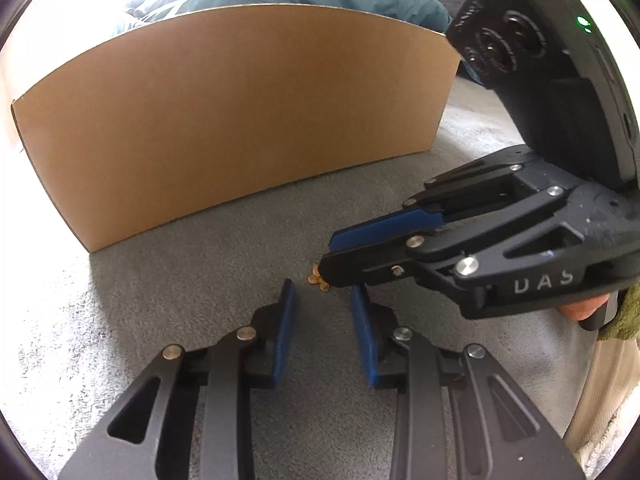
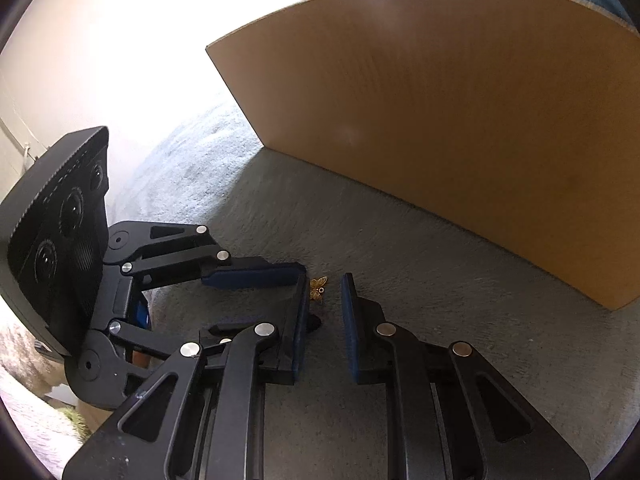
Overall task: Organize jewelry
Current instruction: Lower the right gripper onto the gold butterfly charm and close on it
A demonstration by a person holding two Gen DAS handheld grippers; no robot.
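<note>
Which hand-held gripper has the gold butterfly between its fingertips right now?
The right hand-held gripper: the gold butterfly lies between its open jaws; the left hand-held gripper stops short of it.

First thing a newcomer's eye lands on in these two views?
Two black grippers with blue pads converge on a tiny gold butterfly charm lying on grey carpet: the right gripper straddles it with jaws apart, the left gripper just beside it. Behind them stands a large cardboard box, filling the background.

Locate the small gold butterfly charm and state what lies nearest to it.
The gold butterfly charm lies on the grey carpet in front of the cardboard box, between the right gripper's open jaws; the left gripper is close beside it.
</note>
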